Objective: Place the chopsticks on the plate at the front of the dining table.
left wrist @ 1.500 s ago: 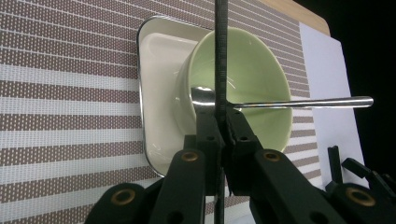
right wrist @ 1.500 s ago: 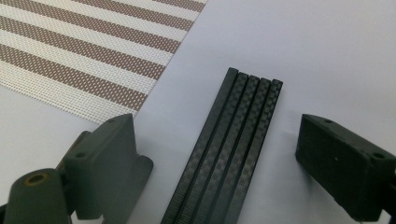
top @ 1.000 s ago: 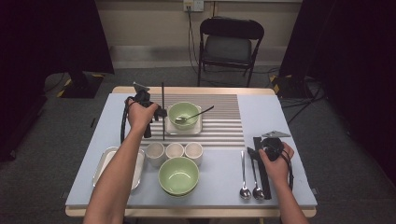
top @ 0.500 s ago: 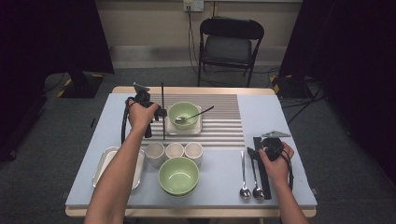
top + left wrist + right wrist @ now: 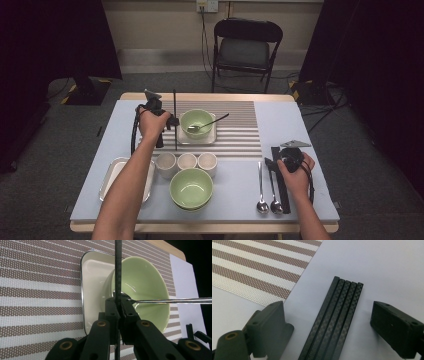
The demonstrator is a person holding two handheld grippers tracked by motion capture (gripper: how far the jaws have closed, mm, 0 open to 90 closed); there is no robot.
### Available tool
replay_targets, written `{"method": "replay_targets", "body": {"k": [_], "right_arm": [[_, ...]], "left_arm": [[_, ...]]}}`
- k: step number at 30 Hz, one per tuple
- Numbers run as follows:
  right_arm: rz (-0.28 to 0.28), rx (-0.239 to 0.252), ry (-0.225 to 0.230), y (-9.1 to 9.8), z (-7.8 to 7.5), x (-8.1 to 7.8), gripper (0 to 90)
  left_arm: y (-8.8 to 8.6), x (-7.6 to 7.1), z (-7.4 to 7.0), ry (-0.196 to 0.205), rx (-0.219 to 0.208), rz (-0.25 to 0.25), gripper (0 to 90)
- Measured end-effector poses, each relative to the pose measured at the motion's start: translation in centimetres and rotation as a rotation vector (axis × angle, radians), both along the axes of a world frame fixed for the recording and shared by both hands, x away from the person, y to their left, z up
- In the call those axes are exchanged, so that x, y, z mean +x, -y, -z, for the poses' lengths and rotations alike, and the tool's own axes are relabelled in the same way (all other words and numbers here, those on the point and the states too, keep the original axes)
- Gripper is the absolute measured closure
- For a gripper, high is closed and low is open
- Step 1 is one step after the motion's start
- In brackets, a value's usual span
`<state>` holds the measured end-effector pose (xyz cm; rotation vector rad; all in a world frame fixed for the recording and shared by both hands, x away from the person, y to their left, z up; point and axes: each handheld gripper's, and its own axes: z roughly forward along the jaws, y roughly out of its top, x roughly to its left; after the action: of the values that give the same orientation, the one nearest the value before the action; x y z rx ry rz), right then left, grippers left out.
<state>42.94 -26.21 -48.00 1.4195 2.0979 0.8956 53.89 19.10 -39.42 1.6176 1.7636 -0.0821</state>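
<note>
The black chopstick (image 5: 118,277) is clamped in your left gripper (image 5: 119,312), lying just left of the green bowl (image 5: 196,121) toward the table's (image 5: 300,120) far edge. Your right gripper (image 5: 329,325) gapes open around the chopstick bundle (image 5: 334,315) near the right edge.

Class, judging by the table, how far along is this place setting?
Done: bowl with spoon sits on its plate. In hand: left gripper is shut on one chopstick. Left: right gripper is open over the bundled chopsticks.
</note>
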Motion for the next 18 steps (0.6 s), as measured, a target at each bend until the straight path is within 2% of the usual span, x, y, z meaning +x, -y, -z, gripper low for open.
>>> {"method": "replay_targets", "body": {"k": [2,18], "right_arm": [[0.0,0.0,0.0,0.0,0.0,0.0,11.0],[0.0,0.0,0.0,0.0,0.0,0.0,11.0]], "left_arm": [[0.02,0.04,0.08,-0.001,0.01,0.002,86.3],[0.3,0.33,0.55,-0.005,0.009,-0.002,86.3]]}}
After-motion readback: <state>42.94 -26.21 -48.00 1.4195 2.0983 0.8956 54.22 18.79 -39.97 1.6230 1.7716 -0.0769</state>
